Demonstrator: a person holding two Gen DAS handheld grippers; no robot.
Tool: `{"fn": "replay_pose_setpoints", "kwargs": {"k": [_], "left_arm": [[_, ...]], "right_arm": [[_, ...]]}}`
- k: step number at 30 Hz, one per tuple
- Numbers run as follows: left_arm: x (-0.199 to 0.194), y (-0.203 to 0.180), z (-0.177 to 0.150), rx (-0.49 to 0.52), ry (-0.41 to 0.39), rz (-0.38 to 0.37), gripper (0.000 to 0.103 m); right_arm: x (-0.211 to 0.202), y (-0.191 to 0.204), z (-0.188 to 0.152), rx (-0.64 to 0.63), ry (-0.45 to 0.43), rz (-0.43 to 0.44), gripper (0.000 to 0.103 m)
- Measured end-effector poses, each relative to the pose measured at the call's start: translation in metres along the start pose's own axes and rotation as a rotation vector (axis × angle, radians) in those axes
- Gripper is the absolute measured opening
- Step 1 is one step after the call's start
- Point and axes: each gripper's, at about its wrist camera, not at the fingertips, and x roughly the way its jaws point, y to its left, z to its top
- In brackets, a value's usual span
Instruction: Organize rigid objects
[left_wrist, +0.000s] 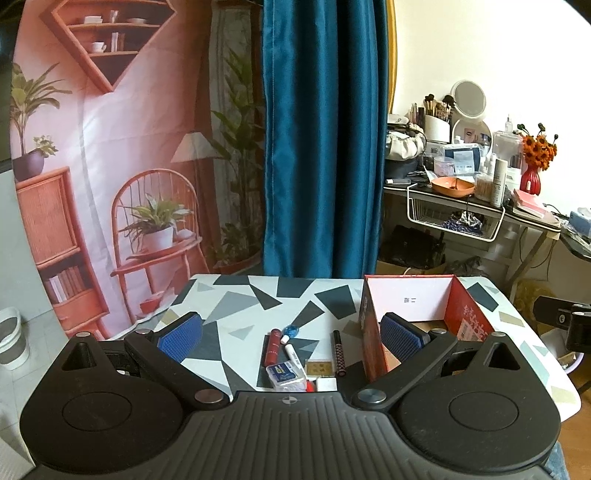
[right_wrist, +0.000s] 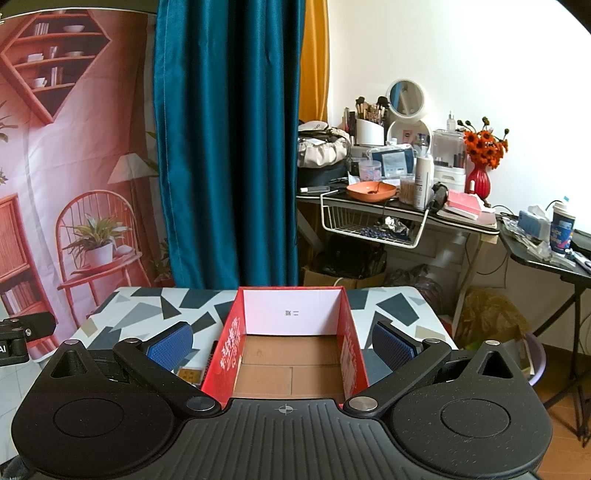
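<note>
Small objects lie in a cluster on the patterned table (left_wrist: 240, 306): a red tube (left_wrist: 272, 347), a white marker (left_wrist: 292, 352), a blue clear piece (left_wrist: 291, 329), a black patterned pen (left_wrist: 338, 352), a clear box with a blue label (left_wrist: 285, 374), a gold card (left_wrist: 320, 367) and a white block (left_wrist: 326, 384). My left gripper (left_wrist: 291, 334) is open above them. A red open box (right_wrist: 291, 347) with a brown cardboard floor stands to their right; it also shows in the left wrist view (left_wrist: 373, 332). My right gripper (right_wrist: 282, 347) is open and empty, its fingers either side of the box.
A blue curtain (left_wrist: 321, 140) and a printed backdrop (left_wrist: 110, 166) hang behind the table. A cluttered desk (right_wrist: 406, 206) with a wire basket (right_wrist: 373, 225) stands at the back right. A dark side table (right_wrist: 546, 254) holds a cup.
</note>
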Motion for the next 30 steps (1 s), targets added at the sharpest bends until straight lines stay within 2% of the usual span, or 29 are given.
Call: {"fn": "replay_pose_setpoints", "kwargs": {"k": [14, 30], "left_arm": [[0.0013, 0.0011, 0.0006, -0.003, 0.002, 0.049, 0.103], [0.0002, 0.0013, 0.0003, -0.005, -0.001, 0.062, 0.103]], "right_arm": [[0.0001, 0.0018, -0.0003, 0.001, 0.001, -0.001, 0.103], [0.0000, 0.0015, -0.0003, 0.004, 0.001, 0.000, 0.103]]}}
